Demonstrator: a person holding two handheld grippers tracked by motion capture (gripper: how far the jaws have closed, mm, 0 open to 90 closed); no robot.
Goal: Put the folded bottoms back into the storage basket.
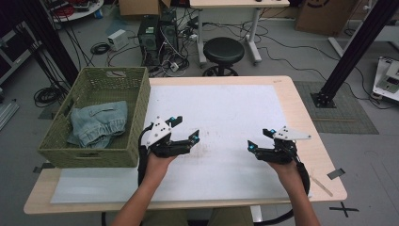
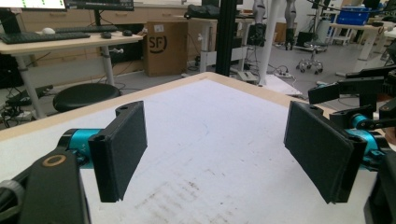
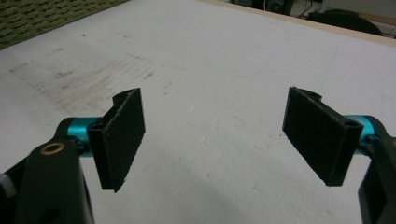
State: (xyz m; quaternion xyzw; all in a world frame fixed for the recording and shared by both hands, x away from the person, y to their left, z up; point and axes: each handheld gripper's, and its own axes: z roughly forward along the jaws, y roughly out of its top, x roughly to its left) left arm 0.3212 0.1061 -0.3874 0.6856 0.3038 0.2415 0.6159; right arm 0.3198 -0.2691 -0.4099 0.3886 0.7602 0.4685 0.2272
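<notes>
A woven green basket (image 1: 56, 146) stands on the table's left edge, and folded light-blue jeans (image 1: 99, 123) lie inside it. Just right of the basket, my left gripper (image 1: 185, 129) hovers over the white sheet (image 1: 226, 113), open, with nothing between its jaws (image 2: 219, 149). Toward the table's right side my right gripper (image 1: 260, 139) points left, also open and empty (image 3: 215, 140). The right gripper's black parts (image 2: 359, 93) appear at the far right of the left gripper view. A corner of the basket (image 3: 42, 16) sits at the top left of the right gripper view.
The white sheet carries grey smudges (image 1: 207, 143) between the two grippers. Beyond the table's far edge stand a black stool (image 1: 223, 52), a computer tower (image 1: 155, 40) and loose cables. A black post (image 1: 353, 52) rises at the right. A wooden stick (image 1: 321, 182) lies near the front right corner.
</notes>
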